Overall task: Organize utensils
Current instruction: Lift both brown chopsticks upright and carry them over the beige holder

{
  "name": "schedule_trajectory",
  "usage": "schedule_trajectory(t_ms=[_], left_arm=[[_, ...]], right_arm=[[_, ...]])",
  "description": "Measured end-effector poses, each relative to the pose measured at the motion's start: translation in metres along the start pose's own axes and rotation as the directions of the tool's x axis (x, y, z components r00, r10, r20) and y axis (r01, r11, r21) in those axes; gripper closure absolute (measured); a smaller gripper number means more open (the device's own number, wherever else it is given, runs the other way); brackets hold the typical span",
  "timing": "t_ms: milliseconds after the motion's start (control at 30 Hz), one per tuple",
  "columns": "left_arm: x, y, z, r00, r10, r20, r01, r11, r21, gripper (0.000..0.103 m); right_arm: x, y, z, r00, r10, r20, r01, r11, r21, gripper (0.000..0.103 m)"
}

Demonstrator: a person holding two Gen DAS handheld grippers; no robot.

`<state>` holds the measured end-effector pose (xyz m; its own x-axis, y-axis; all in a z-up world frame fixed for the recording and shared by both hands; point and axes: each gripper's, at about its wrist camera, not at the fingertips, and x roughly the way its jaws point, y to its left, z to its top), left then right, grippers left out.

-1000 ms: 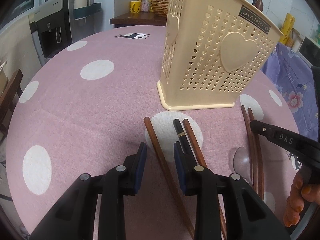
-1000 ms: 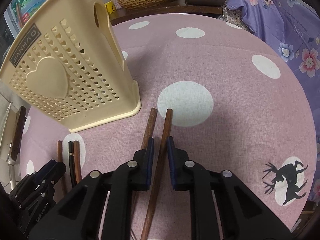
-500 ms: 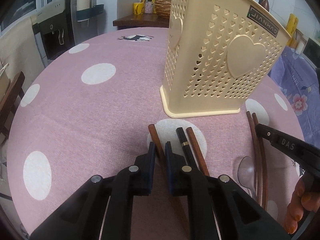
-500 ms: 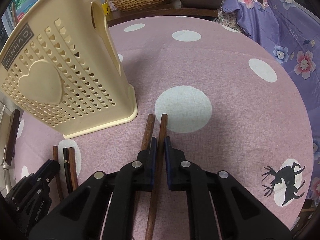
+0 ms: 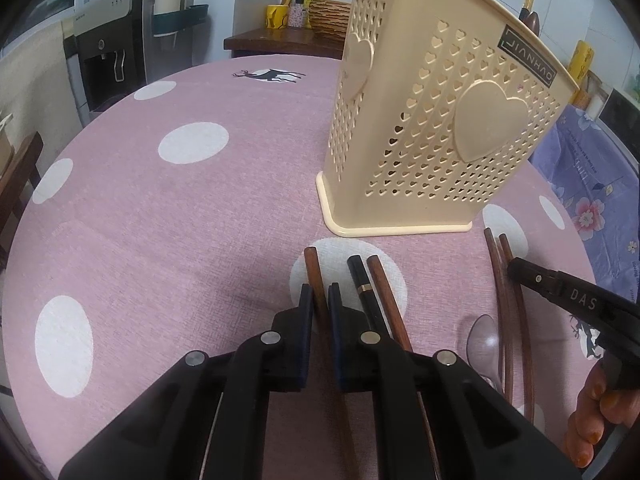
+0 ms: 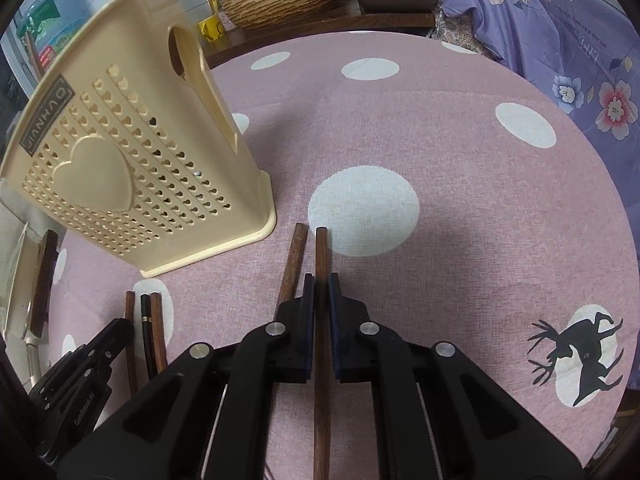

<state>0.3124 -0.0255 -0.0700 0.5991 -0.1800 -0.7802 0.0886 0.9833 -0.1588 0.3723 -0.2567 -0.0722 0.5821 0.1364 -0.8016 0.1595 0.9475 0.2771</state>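
My left tongs (image 5: 319,300) had just been closing, from well apart a second before to clamped on the leftmost brown chopstick (image 5: 312,270), which sat between the blue pads with its blunt end poking out ahead. My right tongs (image 6: 319,292) were pinched together on the right-hand chopstick of a pair (image 6: 321,252); its partner (image 6: 294,258) lay just beside the left pad, outside the grip. I judged that both pickups were now secured and the next step would be lifting each stick off the table (image 5: 160,232) and carrying it to the cream utensil holder (image 5: 432,128), which stood upright just beyond the chopsticks.

Still lying on the pink dotted cloth near my left tongs were a black chopstick with a gold band (image 5: 362,284) and another brown one (image 5: 386,296) touching it, and further right a clear plastic spoon (image 5: 482,340) beside the right-hand pair. So most of the sorting remained to be done.

A dark label on the holder carried the letters JIANHAO (image 6: 47,122), seen tilted in the right view and upside down in the left. In the left view the side of the other tongs showed the letters DAS (image 5: 583,299); in the right view the opposite tool bore small print I could not read with confidence.
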Motion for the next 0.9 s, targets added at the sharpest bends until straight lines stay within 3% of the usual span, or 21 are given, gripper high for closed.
schedule_trajectory(t_ms=[200,467,700,900], left_arm=[[-0.007,0.006,0.002,0.999,-0.032,0.026,0.033,0.999,-0.023,0.094],[-0.052,0.009,0.010,0.986,-0.086,0.140,0.092,0.995,-0.036,0.095],[-0.102,0.006,0.022,0.957,-0.109,0.269,0.111,0.994,0.007,0.095],[-0.142,0.008,0.035,0.918,-0.110,0.382,0.110,0.994,0.023,0.095]], right_arm=[[-0.019,-0.005,-0.003,0.997,0.057,0.057,-0.056,0.998,-0.028,0.096],[-0.074,-0.010,-0.005,0.976,0.123,0.181,-0.104,0.989,-0.108,0.096],[-0.135,-0.015,-0.002,0.941,0.167,0.294,-0.119,0.977,-0.177,0.096],[-0.182,-0.020,0.006,0.908,0.185,0.377,-0.109,0.971,-0.213,0.096]])
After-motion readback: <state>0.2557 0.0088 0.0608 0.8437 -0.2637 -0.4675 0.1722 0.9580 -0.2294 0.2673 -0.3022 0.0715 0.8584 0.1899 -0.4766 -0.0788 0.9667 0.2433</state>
